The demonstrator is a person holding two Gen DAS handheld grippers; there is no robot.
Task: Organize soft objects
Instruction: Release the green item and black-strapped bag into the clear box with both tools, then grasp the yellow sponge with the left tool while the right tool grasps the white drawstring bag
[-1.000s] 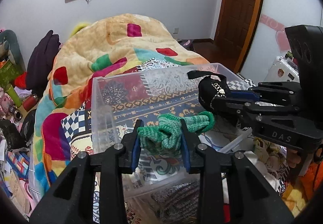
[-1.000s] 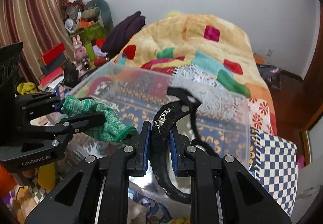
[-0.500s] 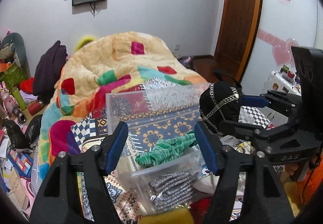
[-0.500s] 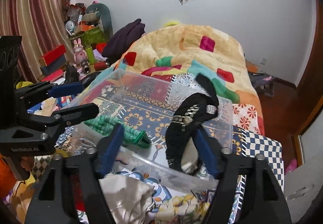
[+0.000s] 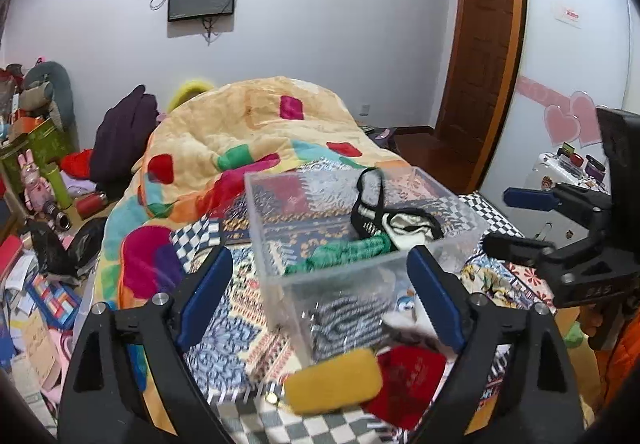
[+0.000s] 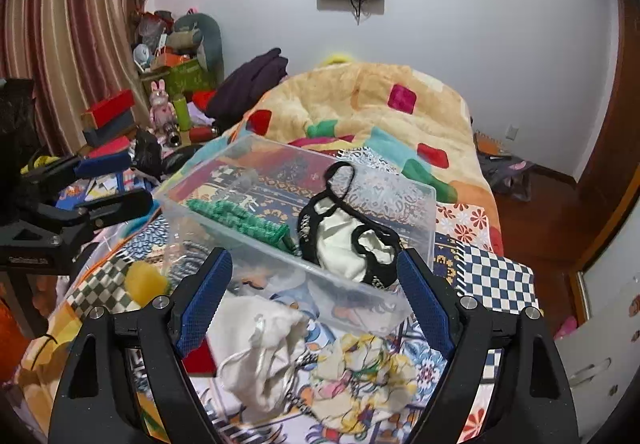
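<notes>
A clear plastic bin (image 5: 276, 260) (image 6: 416, 203) stands on the bed. Inside lie a green knit cloth (image 5: 344, 252) (image 6: 240, 219) and a black-and-white cap (image 5: 400, 222) (image 6: 348, 240). My left gripper (image 5: 320, 296) is open and empty, held back in front of the bin. My right gripper (image 6: 316, 296) is open and empty, also in front of the bin. In front of the bin lie a yellow soft piece (image 5: 334, 378) (image 6: 144, 280), a red cloth (image 5: 404, 384), a white cloth (image 6: 260, 352) and a floral cloth (image 6: 368, 376).
A patterned bedspread (image 5: 236, 328) and an orange quilt (image 5: 256, 127) (image 6: 360, 103) cover the bed. Clutter and boxes (image 6: 108, 123) line the left side by the curtain. A wooden door (image 5: 476, 63) is at the right.
Both grippers opened and let go: the green cloth and the black cap dropped into the bin. Both grippers then pulled back and up from the bin.
</notes>
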